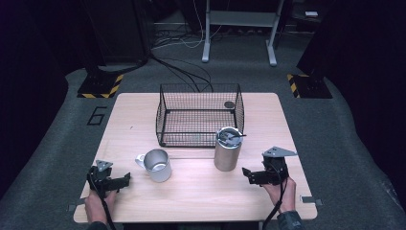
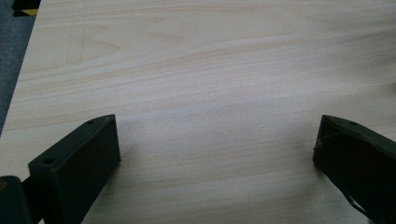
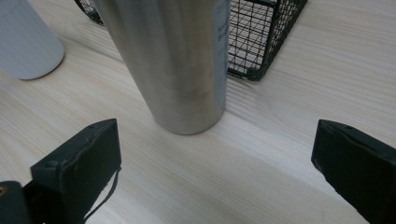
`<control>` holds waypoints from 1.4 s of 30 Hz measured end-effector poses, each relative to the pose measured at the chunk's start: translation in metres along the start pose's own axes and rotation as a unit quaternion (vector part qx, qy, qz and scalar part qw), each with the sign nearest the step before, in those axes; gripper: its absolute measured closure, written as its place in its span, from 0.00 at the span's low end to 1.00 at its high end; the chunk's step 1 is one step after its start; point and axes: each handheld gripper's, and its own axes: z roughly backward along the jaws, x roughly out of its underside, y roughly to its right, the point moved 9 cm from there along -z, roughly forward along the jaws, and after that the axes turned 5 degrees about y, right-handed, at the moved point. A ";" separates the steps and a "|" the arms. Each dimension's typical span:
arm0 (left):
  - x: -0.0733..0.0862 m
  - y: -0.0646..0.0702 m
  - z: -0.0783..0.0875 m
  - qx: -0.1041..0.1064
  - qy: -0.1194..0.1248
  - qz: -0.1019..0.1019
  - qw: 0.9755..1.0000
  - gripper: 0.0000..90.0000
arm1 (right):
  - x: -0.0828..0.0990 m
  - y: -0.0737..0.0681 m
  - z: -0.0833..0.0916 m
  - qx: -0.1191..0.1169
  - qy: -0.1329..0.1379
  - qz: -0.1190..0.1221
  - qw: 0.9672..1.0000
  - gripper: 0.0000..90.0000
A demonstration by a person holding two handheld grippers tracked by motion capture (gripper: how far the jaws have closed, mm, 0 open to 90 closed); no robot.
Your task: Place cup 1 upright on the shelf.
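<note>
My right gripper (image 1: 250, 176) gapes wide just right of the steel tumbler (image 1: 227, 149), which stands upright before the wire basket (image 1: 199, 115). My left gripper (image 1: 120, 180), equally wide, sits near the mug (image 1: 156, 165).

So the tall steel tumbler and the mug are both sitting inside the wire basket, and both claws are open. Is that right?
Not quite. The tumbler and the mug stand on the table, in front of the wire basket, not inside it. The high view shows this. The rest holds: the left claw and the right claw are both open.
</note>
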 end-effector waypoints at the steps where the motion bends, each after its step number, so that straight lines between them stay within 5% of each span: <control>1: 0.000 0.000 0.000 0.000 0.000 0.000 1.000 0.01 | -0.002 -0.001 -0.001 -0.001 0.000 0.002 1.000 0.00; 20: 0.000 0.000 0.000 0.000 0.000 0.000 1.000 0.01 | -0.039 -0.024 -0.013 -0.017 0.022 0.026 0.999 0.00; 42: 0.000 0.000 -0.001 0.000 0.002 0.001 1.000 0.01 | -0.068 -0.032 -0.059 -0.001 0.030 0.035 0.999 0.00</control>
